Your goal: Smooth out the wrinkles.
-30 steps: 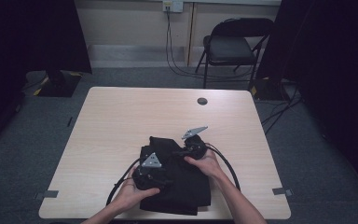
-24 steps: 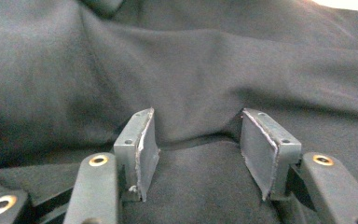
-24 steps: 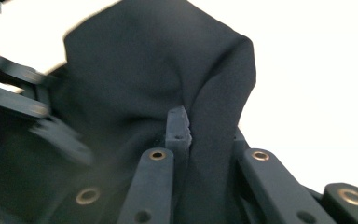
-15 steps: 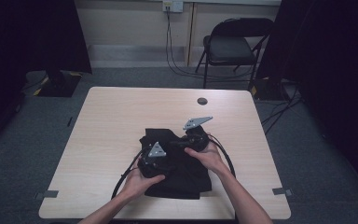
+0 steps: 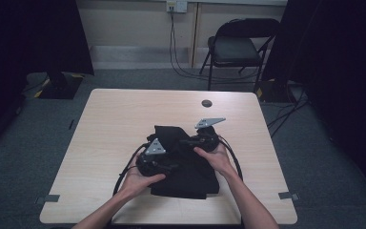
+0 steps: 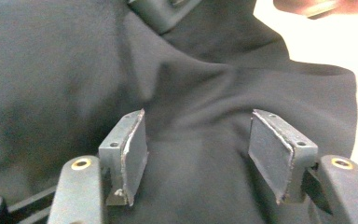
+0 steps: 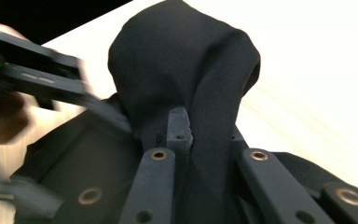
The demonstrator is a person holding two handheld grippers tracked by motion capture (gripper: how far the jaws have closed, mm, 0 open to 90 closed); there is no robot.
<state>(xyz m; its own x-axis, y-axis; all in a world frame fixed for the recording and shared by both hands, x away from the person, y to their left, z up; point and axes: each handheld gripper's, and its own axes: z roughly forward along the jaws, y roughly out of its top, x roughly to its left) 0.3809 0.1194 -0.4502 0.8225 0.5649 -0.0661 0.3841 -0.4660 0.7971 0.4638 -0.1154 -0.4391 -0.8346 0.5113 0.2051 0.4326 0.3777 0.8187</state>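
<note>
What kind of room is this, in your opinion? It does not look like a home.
Probably a lab or studio set up for recording. A bare wooden table stands on grey carpet, black curtains hang at the sides, and a folding chair waits by the wall beside trailing cables.

It looks like a lab: one bare table (image 5: 124, 124), black curtains (image 5: 33, 38), a folding chair (image 5: 240, 45) far back, wall cables (image 5: 174, 43).

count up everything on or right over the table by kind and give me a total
Black cloth: 1
Handheld grippers: 2, the left gripper open over the cloth, the right gripper pinching a fold of it
Small dark round disc near the table's far edge: 1
Total: 4
</note>
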